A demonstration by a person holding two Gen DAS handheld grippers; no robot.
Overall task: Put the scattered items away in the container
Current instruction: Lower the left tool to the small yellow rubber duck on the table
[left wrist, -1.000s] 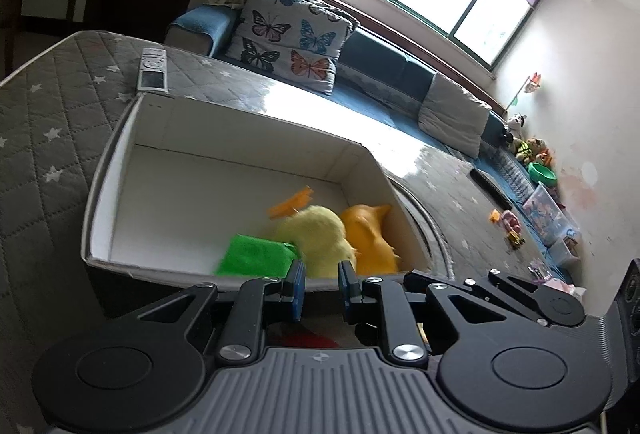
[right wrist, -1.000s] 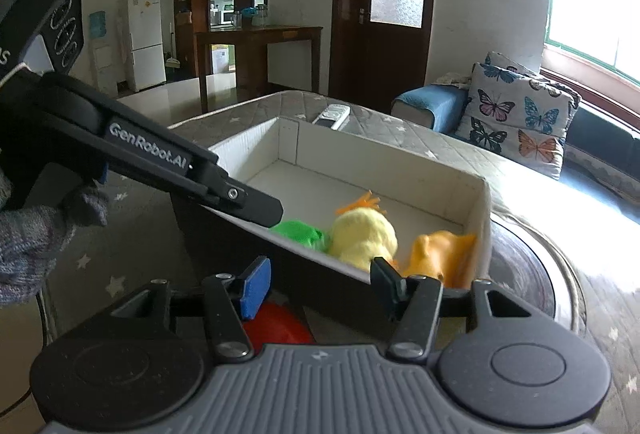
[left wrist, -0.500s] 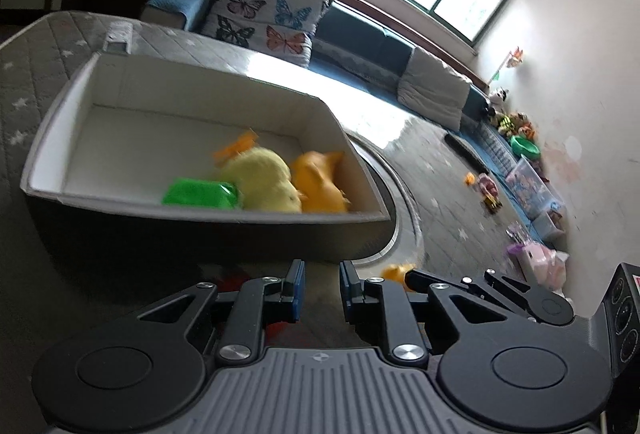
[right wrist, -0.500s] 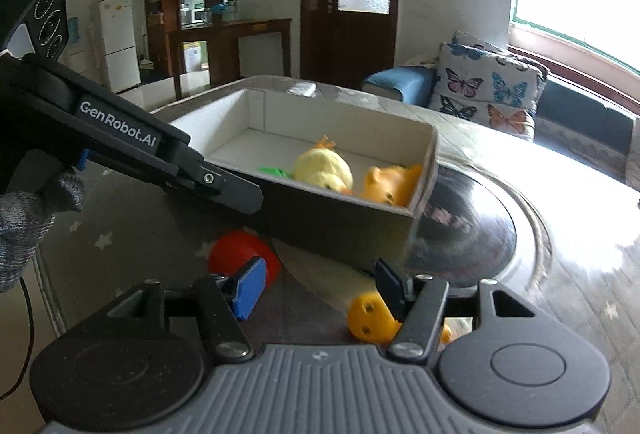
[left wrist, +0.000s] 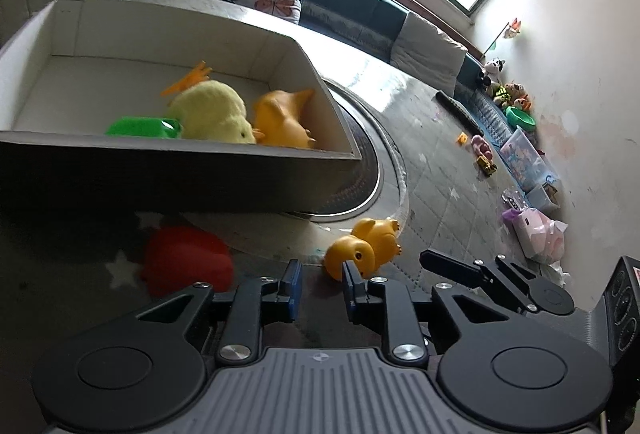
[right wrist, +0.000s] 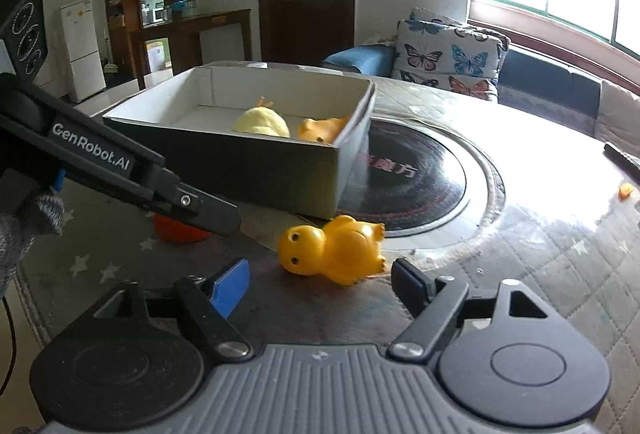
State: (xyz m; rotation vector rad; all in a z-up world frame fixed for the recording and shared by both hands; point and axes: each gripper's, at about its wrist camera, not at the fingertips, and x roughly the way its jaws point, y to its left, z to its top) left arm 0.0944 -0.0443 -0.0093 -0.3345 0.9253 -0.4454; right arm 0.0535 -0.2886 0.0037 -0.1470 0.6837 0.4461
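A living room with a butterfly cushion (right wrist: 448,51) on the sofa under a bright window; the quilted, star-printed surface (right wrist: 540,254) carries a white-lined cardboard box (right wrist: 256,165). Inside it lie a yellow plush chick (left wrist: 212,111), an orange rubber toy (left wrist: 282,119) and a green toy (left wrist: 140,125). In front of the box, on the surface, a yellow rubber duck (right wrist: 332,250) lies on its side near a red toy (left wrist: 186,264). The right tongs (right wrist: 320,284) have just been opening and stand spread, empty, just short of the duck. The left tongs (left wrist: 320,284) have been opening too, parted narrowly, with nothing between them.
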